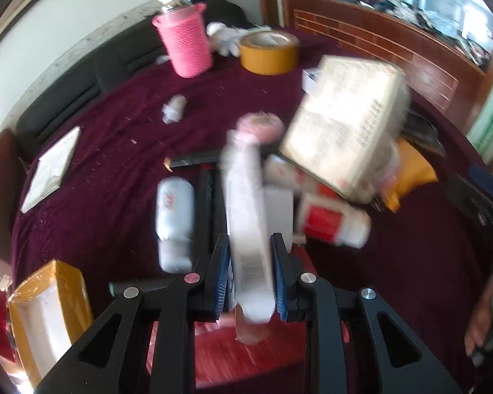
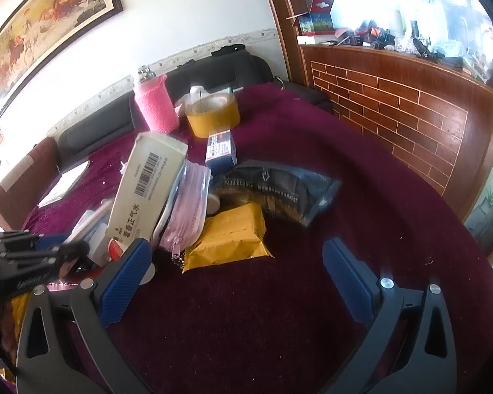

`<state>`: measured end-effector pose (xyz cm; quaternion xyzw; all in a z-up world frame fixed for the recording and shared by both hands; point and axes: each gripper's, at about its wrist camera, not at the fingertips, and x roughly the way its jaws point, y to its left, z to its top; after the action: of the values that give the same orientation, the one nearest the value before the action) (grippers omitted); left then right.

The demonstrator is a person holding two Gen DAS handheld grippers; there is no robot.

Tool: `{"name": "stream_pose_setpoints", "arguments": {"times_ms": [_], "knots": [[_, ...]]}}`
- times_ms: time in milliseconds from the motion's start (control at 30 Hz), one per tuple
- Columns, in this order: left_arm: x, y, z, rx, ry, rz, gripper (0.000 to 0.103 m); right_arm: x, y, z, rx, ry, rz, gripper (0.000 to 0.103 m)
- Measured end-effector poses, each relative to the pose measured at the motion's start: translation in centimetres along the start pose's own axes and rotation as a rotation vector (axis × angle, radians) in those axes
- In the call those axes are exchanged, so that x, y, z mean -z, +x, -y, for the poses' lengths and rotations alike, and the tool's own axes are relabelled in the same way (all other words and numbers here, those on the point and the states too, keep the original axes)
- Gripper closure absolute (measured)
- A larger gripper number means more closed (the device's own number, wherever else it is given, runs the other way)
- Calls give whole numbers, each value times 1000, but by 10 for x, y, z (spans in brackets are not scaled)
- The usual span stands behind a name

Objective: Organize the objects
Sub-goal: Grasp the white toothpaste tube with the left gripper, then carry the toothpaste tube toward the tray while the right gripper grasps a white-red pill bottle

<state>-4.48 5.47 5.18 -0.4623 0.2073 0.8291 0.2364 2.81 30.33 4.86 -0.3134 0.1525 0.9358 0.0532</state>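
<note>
My left gripper (image 1: 251, 275) is shut on a white tube (image 1: 246, 203) with a pink cap (image 1: 261, 124); both blue pads press its lower part and the tube points away from the camera, blurred. Beneath it lie a white bottle (image 1: 176, 210) and a red-and-white bottle (image 1: 332, 223). A beige printed box (image 1: 341, 121) leans tilted on the pile to the right. My right gripper (image 2: 236, 246) stands open above the maroon cloth (image 2: 279, 312), nothing between its fingers, just short of a yellow packet (image 2: 230, 236), a pink zip pouch (image 2: 187, 210) and the beige box (image 2: 148, 187).
At the back stand a pink knitted-sleeve bottle (image 1: 185, 42) and a wide yellow tape roll (image 1: 269, 52). A dark printed bag (image 2: 279, 193) and a small blue box (image 2: 222, 151) lie behind the pile. A taped carton (image 1: 49, 312) sits front left, a wooden counter (image 2: 394, 105) at the right.
</note>
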Motion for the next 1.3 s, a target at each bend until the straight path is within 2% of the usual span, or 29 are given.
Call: {"name": "stream_pose_setpoints", "arguments": {"times_ms": [100,200,233,300,467,533,567,633,700,900,1033,1167,1267,1300], "knots": [[6,-6,-3,55,-43,-2,83,-1,0,0,-1,12,-6,0],[-2,-14,-13,18,-91,69,80,-2,1,-1,-2,11,-8,0],[-4,-13,-16,15,-102,70,79,-2,2,-2,2,8,-10,0],[-12,-3,-18,9,-130,48,75,-2,3,-4,10,0,-12,0],[-13,17,-11,-71,-109,16,75,-2,5,-6,21,1,-12,0],[-10,18,-12,-68,-137,15,75,-2,7,-6,24,-3,-18,0],[-9,16,-15,-55,-151,11,75,-2,8,-7,24,-7,-20,0],[-6,12,-21,-31,-175,15,85,-1,9,-8,26,-16,-24,0],[-1,2,-25,-16,-197,35,88,0,10,-9,30,-25,-28,0],[35,-58,-44,26,-324,155,88,1,15,-9,47,-20,-45,0],[85,-97,-62,94,-432,202,88,1,17,-9,56,-15,-52,0],[125,-104,-64,120,-498,185,88,2,18,-9,61,-10,-61,0],[132,-101,-61,128,-527,158,86,1,17,-8,50,-8,-72,0],[131,-98,-60,148,-531,148,80,1,15,-8,55,-6,-91,0]]}}
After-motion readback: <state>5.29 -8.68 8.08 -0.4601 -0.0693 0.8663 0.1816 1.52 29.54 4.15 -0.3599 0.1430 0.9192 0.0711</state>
